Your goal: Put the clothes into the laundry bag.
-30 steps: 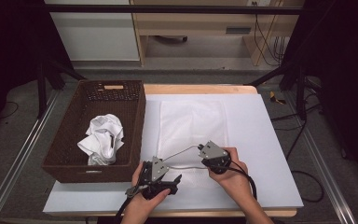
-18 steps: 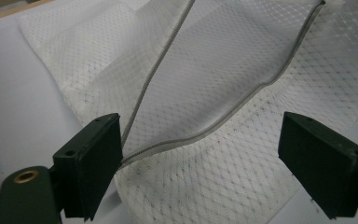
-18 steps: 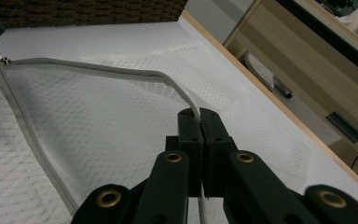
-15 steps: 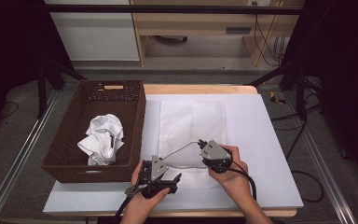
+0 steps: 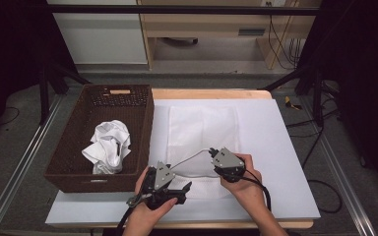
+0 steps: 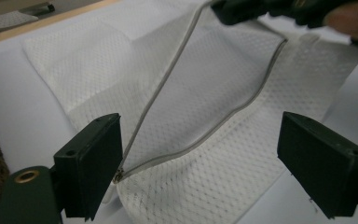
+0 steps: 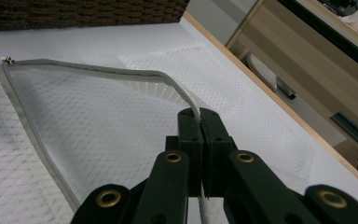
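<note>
In the high view, the mesh laundry bag (image 5: 203, 135) lay at the table's (image 5: 285, 147) centre, the basket (image 5: 74, 147) at nine o'clock. The left gripper view showed the left gripper (image 6: 200, 158) released, jaws wide apart. The right gripper view showed the right gripper (image 7: 199, 122) clenched on the zipper edge (image 7: 121, 71); a hard pull might slip it free.

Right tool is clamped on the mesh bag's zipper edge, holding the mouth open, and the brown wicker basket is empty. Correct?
Not quite: the basket holds a crumpled white cloth, as the high view shows. The right tool is indeed clamped on the mesh bag's zipper edge.
</note>
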A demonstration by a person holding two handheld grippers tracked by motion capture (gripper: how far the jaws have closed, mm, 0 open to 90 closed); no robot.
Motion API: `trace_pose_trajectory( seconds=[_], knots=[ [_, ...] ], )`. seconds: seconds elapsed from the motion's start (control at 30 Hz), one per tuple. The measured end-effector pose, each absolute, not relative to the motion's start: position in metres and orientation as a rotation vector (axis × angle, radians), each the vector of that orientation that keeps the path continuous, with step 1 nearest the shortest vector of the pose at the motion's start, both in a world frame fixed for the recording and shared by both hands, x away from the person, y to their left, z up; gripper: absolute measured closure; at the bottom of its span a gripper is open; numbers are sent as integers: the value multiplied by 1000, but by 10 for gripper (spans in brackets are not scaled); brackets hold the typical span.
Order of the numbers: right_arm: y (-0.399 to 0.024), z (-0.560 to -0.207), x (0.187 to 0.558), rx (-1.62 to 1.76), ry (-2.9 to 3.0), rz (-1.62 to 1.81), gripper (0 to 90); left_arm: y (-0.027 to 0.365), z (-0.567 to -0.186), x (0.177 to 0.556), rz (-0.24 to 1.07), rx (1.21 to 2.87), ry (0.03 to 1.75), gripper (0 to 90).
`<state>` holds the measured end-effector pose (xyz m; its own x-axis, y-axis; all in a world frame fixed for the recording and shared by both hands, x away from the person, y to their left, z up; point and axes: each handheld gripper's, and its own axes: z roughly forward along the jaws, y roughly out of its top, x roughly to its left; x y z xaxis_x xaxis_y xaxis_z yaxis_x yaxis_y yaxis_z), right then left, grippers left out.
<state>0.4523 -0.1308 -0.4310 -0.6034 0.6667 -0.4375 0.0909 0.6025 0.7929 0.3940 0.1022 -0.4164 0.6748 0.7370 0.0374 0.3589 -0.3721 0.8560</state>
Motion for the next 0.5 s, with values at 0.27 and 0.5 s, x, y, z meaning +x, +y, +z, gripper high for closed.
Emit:
trace_pose_trajectory(
  seconds=[0.27,0.5],
  knots=[
    [-133,-437,455,594,2103,960,887,149,-315,392,680,1946,846,148],
    [-134,-442,456,596,2133,962,884,225,-289,457,749,2019,1136,117]
  ],
)
